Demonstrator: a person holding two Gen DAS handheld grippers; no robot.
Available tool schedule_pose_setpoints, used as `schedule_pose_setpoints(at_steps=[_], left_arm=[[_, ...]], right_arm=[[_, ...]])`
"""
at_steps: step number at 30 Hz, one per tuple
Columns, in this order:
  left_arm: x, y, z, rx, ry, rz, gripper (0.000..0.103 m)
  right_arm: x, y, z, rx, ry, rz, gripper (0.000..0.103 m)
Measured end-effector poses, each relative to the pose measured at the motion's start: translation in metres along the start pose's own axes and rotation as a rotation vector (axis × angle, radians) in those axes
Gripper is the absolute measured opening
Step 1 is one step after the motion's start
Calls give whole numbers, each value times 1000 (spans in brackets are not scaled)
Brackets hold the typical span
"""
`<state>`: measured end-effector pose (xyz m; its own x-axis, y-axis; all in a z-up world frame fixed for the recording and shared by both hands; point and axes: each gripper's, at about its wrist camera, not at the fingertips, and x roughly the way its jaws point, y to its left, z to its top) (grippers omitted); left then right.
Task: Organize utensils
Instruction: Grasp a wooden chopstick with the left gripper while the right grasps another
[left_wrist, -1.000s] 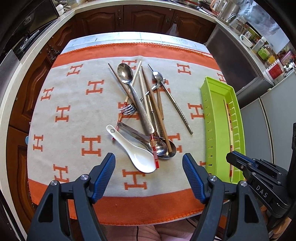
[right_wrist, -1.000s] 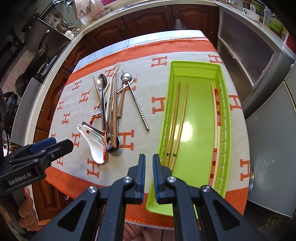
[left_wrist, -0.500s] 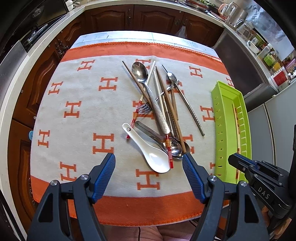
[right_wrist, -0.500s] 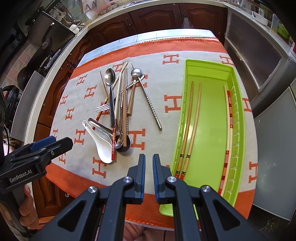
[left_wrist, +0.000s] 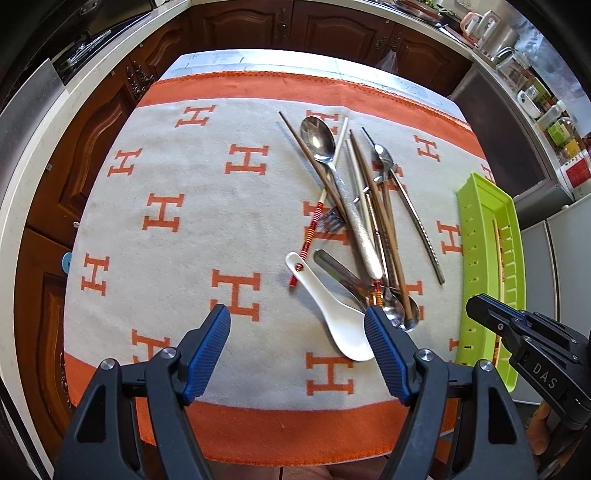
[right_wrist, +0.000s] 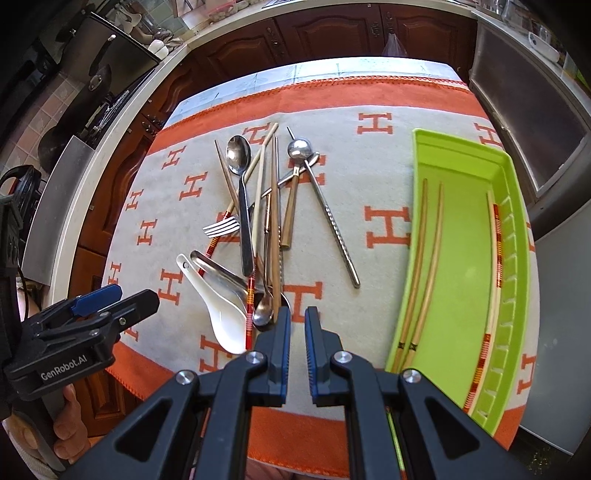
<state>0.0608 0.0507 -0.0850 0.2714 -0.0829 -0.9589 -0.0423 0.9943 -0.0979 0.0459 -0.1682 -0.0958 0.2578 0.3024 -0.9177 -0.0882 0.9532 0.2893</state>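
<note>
A pile of utensils lies on the orange and cream cloth: metal spoons, a fork, several chopsticks and a white ceramic spoon. My left gripper is open and empty, above the cloth just left of the white spoon. My right gripper is shut and empty, over the cloth between the pile and the green tray. The tray holds two bamboo chopsticks and one red-banded chopstick.
The cloth covers a small table with dark wooden cabinets behind it. A steel appliance stands right of the tray. The green tray lies along the table's right edge.
Both grippers have moved left: the utensil pile and tray have slid right in both views. The right gripper now sits in front of the pile's near end instead of the tray.
</note>
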Motion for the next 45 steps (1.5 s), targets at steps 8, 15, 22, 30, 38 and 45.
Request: schedule_pose_setpoints(at_steps=[8,15,22,30,38,45], left_arm=[[13,14,19,-31,-2,3,73],[24,35,40,-69,-11,-33,73],[52,46,60,-101,16,-103,73],[68,28,83,-93,10,-209,60],[95,18,108,-125,44,-239,37],[109,14,117,-145,37,-216,34]], right_arm=[[16,0,17,8,8,-1,8],[34,-12,34,33,16,-14,8],[55,-20,52,26,17,-40,8],[69,-18,73,5,24,60,8],[83,5,78,-61,35,90,8],[94,15,75,-112,56,63,8]])
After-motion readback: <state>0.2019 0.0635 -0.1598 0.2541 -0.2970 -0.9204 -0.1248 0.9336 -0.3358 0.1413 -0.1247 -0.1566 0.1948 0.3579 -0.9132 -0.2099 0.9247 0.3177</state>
